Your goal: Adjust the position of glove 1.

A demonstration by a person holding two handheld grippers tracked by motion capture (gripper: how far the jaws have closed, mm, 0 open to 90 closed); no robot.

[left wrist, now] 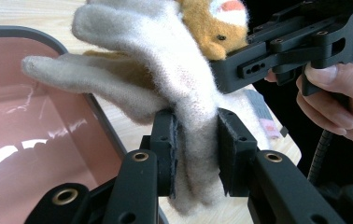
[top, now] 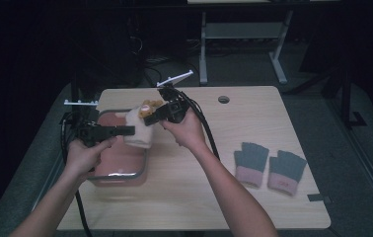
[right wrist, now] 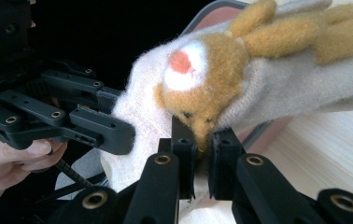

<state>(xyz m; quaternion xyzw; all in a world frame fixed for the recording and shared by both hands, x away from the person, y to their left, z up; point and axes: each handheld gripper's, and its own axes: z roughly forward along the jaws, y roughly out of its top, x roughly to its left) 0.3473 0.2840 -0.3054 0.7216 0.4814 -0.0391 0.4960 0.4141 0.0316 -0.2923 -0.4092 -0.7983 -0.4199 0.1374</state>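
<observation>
High view: both tools [top: 125, 130] [top: 151, 114] on glove [top: 139, 129]

I am working in what looks like a lab or test room, dimly lit: my light wooden desk [top: 253, 123] has a cable hole [top: 223, 99] in its top and stands on grey carpet. Behind it I see a white-framed workbench [top: 243, 34] and loose cables [top: 150, 61] on the floor, against dark surroundings
</observation>
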